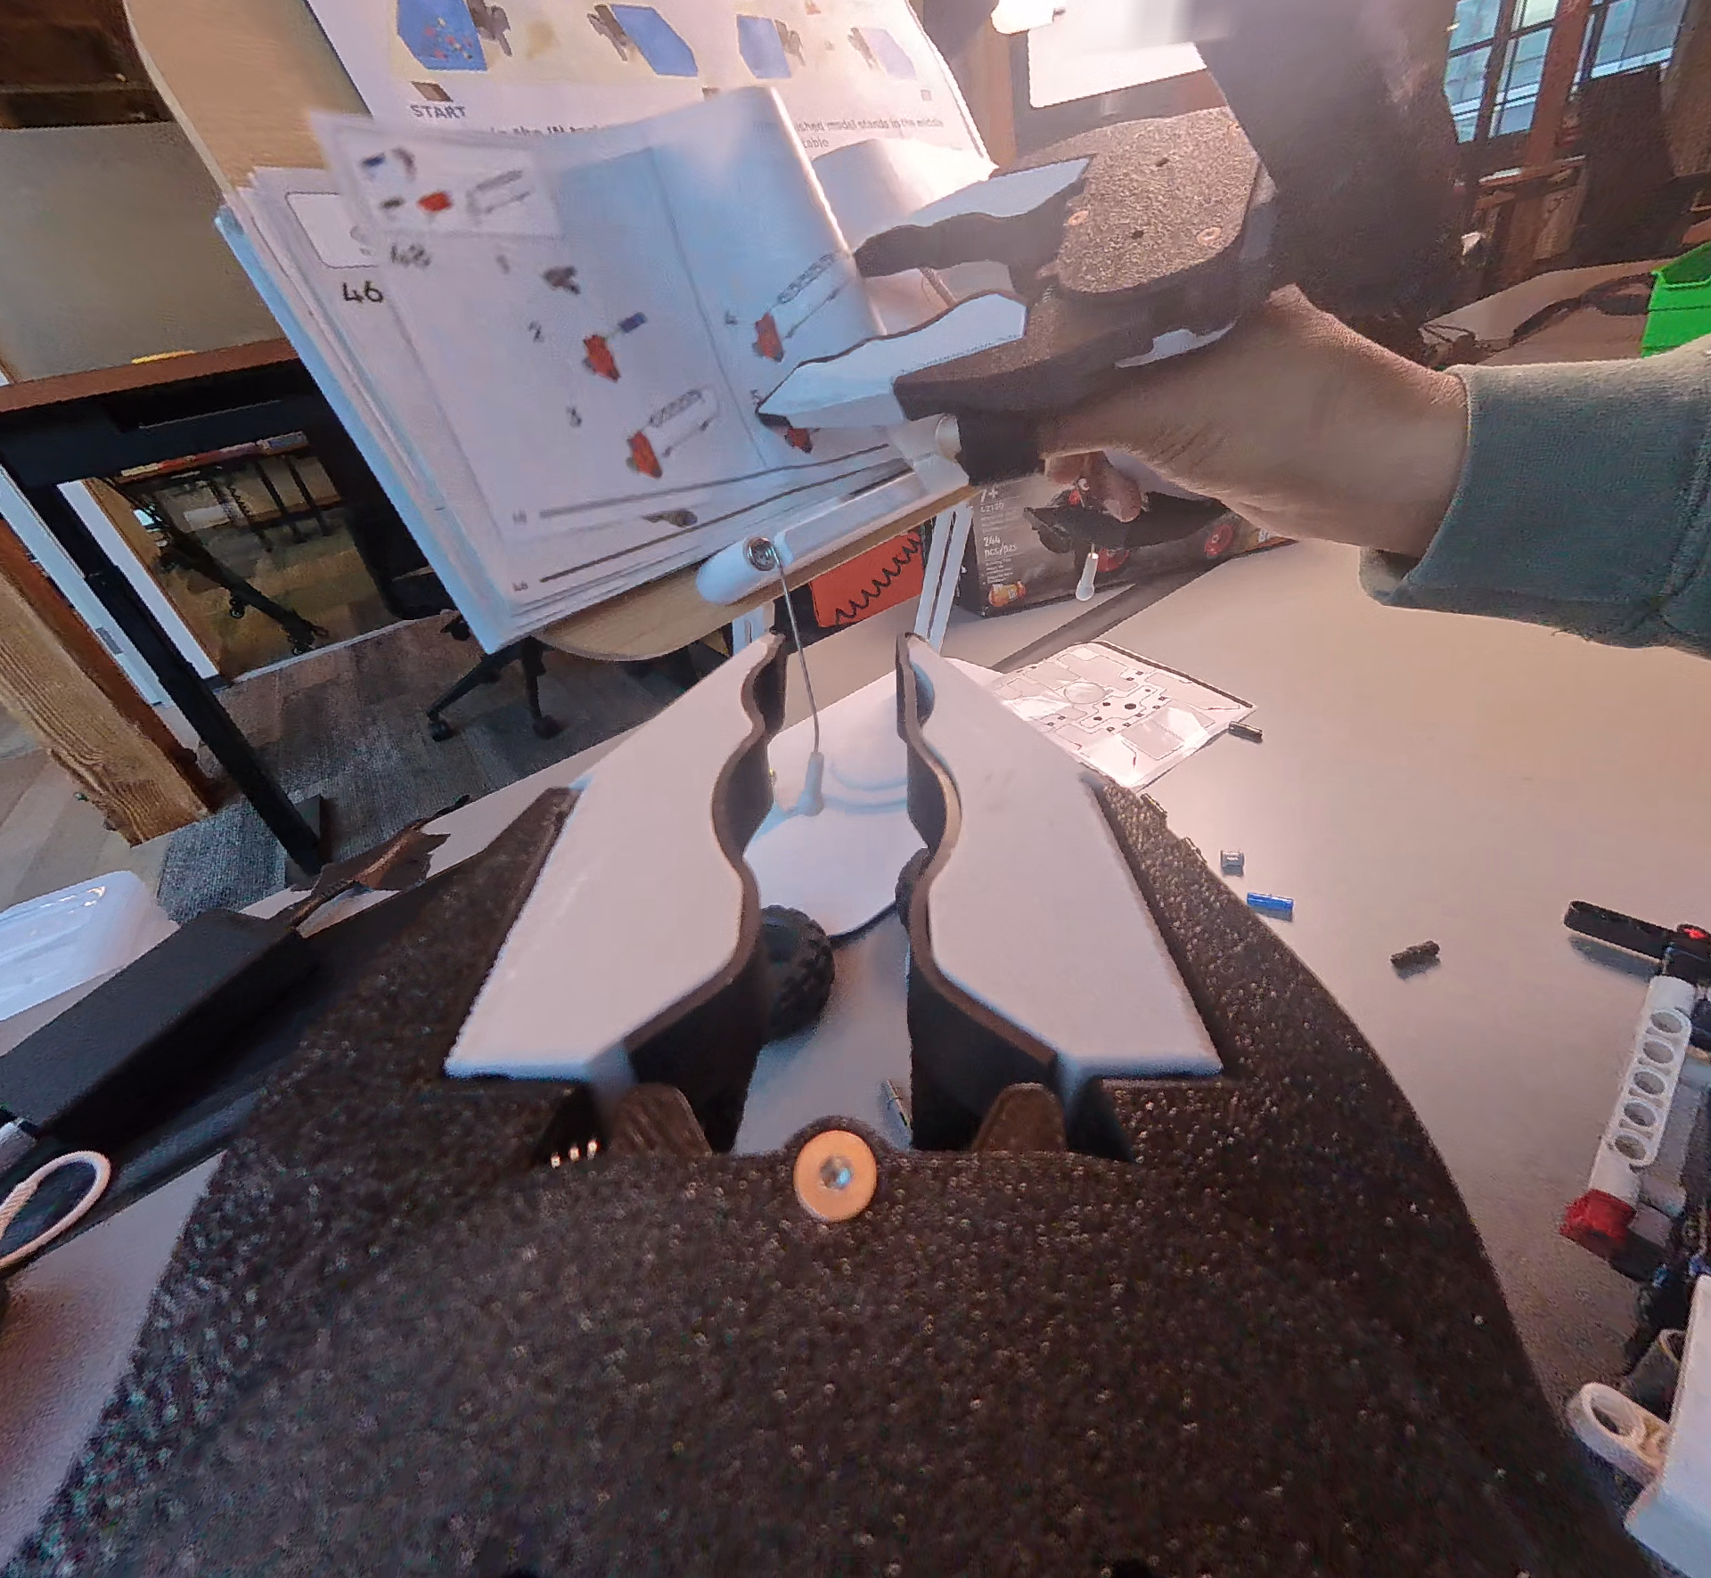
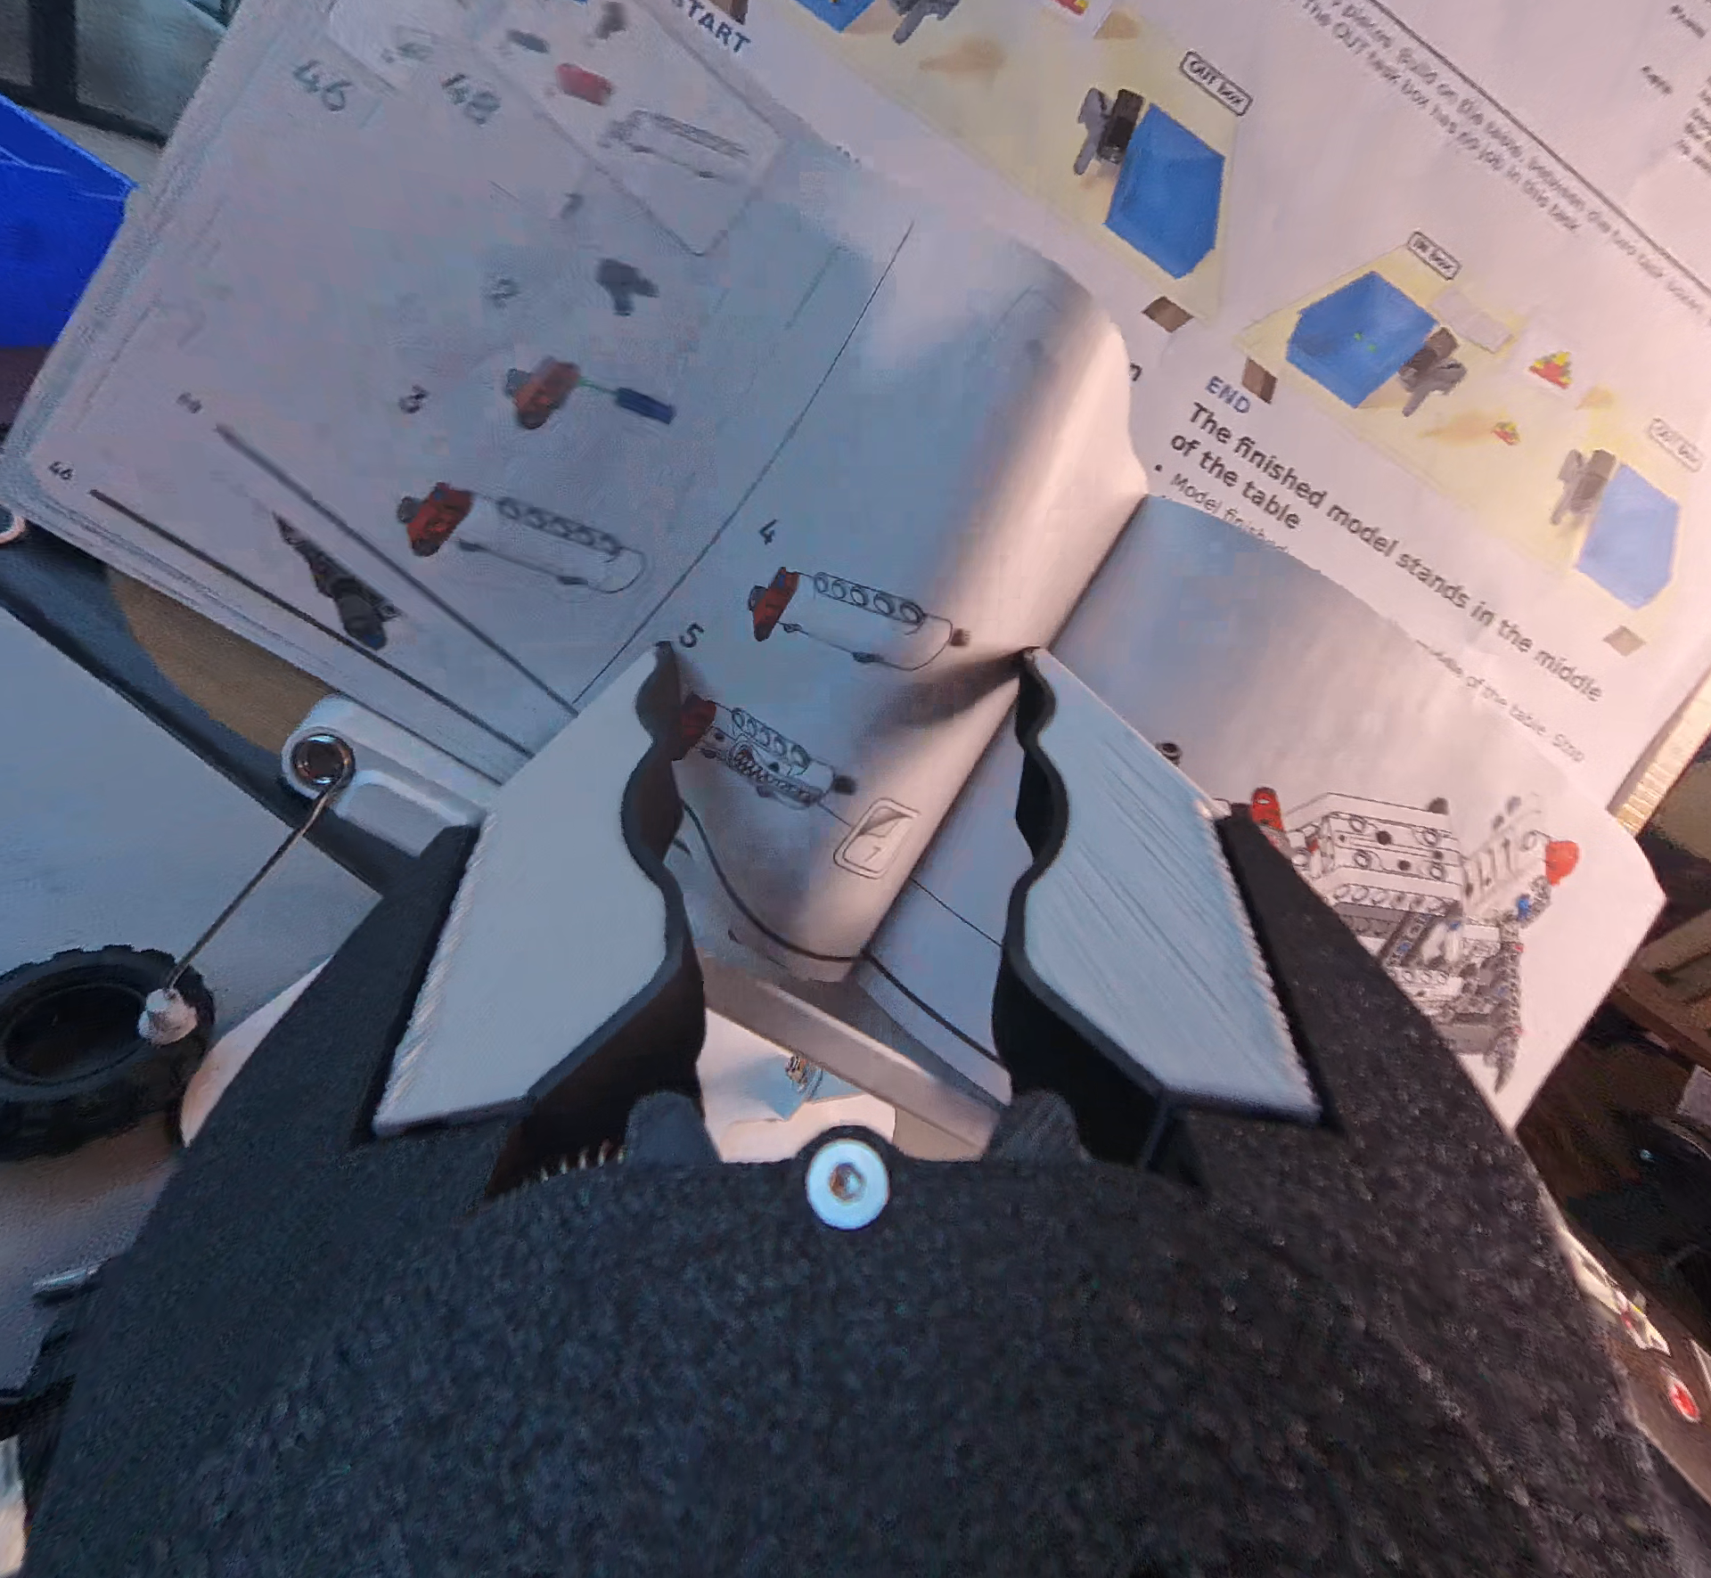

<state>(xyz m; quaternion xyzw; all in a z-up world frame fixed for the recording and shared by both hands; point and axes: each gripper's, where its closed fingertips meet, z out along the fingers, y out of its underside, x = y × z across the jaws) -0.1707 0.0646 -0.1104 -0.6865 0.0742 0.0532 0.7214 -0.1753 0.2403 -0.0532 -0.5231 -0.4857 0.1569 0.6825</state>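
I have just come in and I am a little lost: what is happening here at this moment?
A person holds a gripper in each hand. The right gripper, open, is raised to an instruction booklet on a stand, with a curling page between its fingers. The left gripper, also open, hovers low over the white table, holding nothing. A small black tyre, loose building pieces and a partly built white beam lie on the table.

Both views face booklet (image 1: 593, 367); right nearer.
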